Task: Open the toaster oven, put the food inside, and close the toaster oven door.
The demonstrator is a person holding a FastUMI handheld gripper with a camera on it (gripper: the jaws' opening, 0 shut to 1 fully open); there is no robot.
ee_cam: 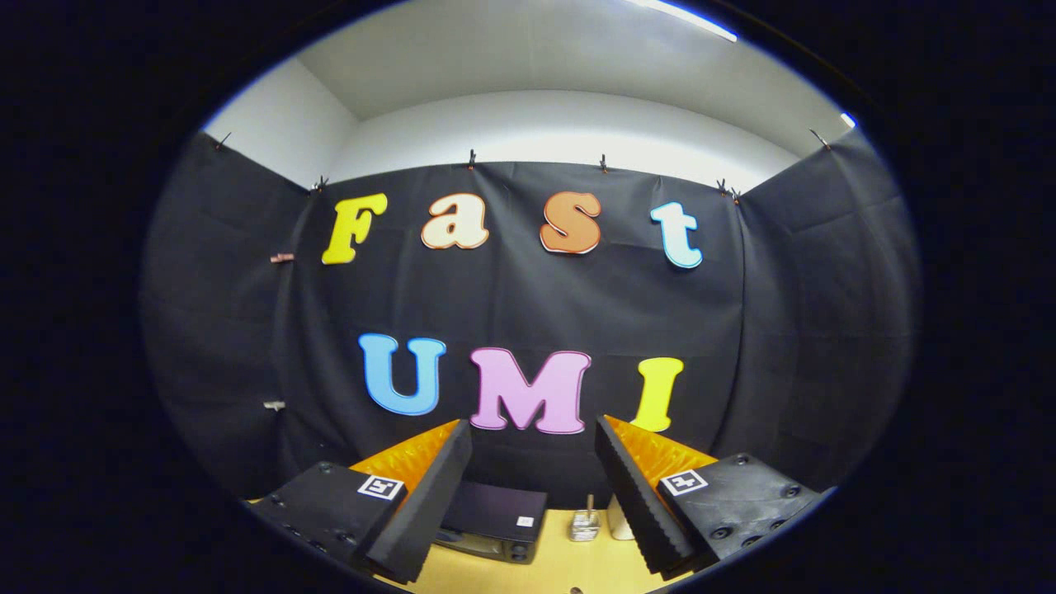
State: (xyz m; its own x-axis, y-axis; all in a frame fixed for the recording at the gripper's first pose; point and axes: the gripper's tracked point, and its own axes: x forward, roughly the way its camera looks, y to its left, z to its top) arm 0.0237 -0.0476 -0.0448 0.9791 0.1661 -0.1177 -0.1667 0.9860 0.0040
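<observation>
Claw (533,433) held high, fingers spread wide apart, nothing between them, nothing touched. Each finger body carries a small square marker tag on top.

Toaster oven (492,521) is the landmark: dark box, sits on the table (569,569) below and just ahead of the fingers, partly hidden behind the left finger. Small pale sticker on its top, near the right corner. Front face only partly seen under the left finger; a knob shows at its lower right; door state cannot be told from here.

Right of the toaster oven, on the same tan tabletop: small clear jar-like holder (585,523) with a stick standing in it, apart from the oven. Right of that, a pale upright item (619,520), mostly hidden by the right finger, too covered to identify.

Behind the toaster oven: black cloth wall (247,330) of the booth, pinned with clips along its top edge. Above the cloth, white wall and ceiling, bright strip light at the ceiling.
</observation>
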